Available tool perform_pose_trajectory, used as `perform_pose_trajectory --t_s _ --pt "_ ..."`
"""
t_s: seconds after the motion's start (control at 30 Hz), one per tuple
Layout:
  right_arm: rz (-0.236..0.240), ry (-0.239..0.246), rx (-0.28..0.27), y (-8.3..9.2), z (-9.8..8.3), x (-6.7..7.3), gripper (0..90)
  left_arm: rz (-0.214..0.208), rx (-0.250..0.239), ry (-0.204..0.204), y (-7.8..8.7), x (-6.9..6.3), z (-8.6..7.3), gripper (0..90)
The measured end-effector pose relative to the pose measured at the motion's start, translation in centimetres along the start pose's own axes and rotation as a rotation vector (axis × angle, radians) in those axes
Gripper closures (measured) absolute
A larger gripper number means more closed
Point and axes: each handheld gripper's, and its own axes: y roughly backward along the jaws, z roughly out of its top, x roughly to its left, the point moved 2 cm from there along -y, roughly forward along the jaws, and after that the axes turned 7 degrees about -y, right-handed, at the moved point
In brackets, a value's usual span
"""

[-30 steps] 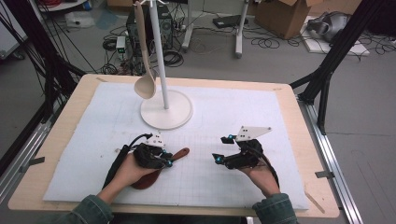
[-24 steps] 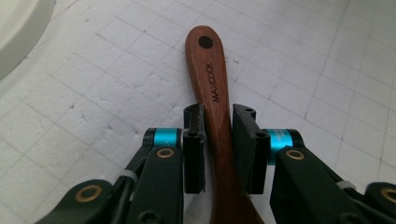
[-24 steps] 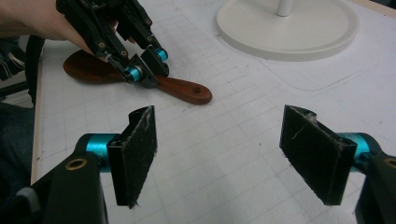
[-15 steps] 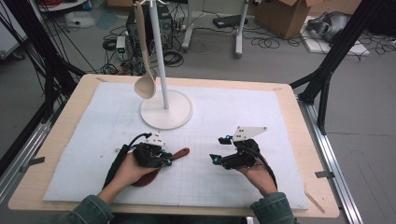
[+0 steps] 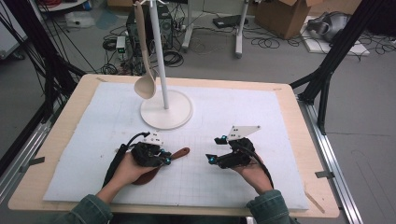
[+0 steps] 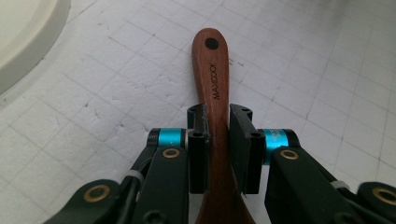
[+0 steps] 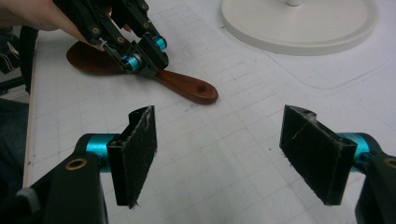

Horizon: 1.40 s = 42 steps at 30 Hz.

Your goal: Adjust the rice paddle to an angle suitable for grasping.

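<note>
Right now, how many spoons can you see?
2. A brown wooden spoon lies on the white mat, its handle between the left gripper jaws. A pale ladle hangs on the white stand.

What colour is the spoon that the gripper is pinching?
The wooden spoon is dark reddish-brown, with black lettering on its handle. The left gripper view shows it best.

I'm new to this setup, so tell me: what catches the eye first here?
The left claw grips the handle of a dark wooden spoon lying on the white mat. Behind it, a pale ladle hangs from a white stand. The right claw hovers open nearby, holding nothing.
</note>
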Motion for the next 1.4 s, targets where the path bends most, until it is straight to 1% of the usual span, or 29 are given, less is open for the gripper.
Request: perform_pose_trajectory --t_s 0.23,0.6,0.67,0.8,0.93,1.0,1.07,1.13,1.23,1.4 --pt "-0.002 0.002 0.011 -0.4 0.0 0.1 27.0 0.000 0.001 -0.004 0.1 -0.1 0.1 77.7" --pt "0.004 -0.013 0.009 -1.0 0.2 0.0 27.0 -0.002 -0.031 0.002 0.7 -0.1 0.2 77.7" --pt "0.010 -0.025 0.013 -1.1 0.2 0.0 27.0 -0.007 -0.037 -0.001 0.9 -0.2 0.2 77.8" --pt "0.016 -0.031 0.008 -1.6 0.5 -0.1 27.0 -0.011 -0.047 -0.011 1.1 -0.2 0.2 77.8" --pt "0.029 -0.042 0.012 -1.9 0.7 0.2 27.0 -0.010 -0.066 -0.003 1.3 -0.2 0.3 77.8" --pt "0.030 -0.041 0.009 -2.0 0.8 0.2 27.0 -0.010 -0.071 -0.009 1.5 -0.2 0.3 77.8" --pt "0.032 -0.056 0.005 -2.0 0.8 0.3 27.0 -0.008 -0.078 -0.005 1.6 -0.3 0.3 77.8" --pt "0.034 -0.055 0.001 -2.0 0.9 0.3 27.0 -0.008 -0.082 -0.014 1.7 -0.4 0.4 77.8" --pt "0.041 -0.052 -0.003 -2.0 1.2 0.6 27.0 -0.006 -0.098 -0.009 1.9 -0.5 0.5 77.9" --pt "0.049 -0.050 -0.006 -2.2 1.5 0.9 27.0 0.002 -0.106 -0.013 2.3 -0.4 0.5 78.0"
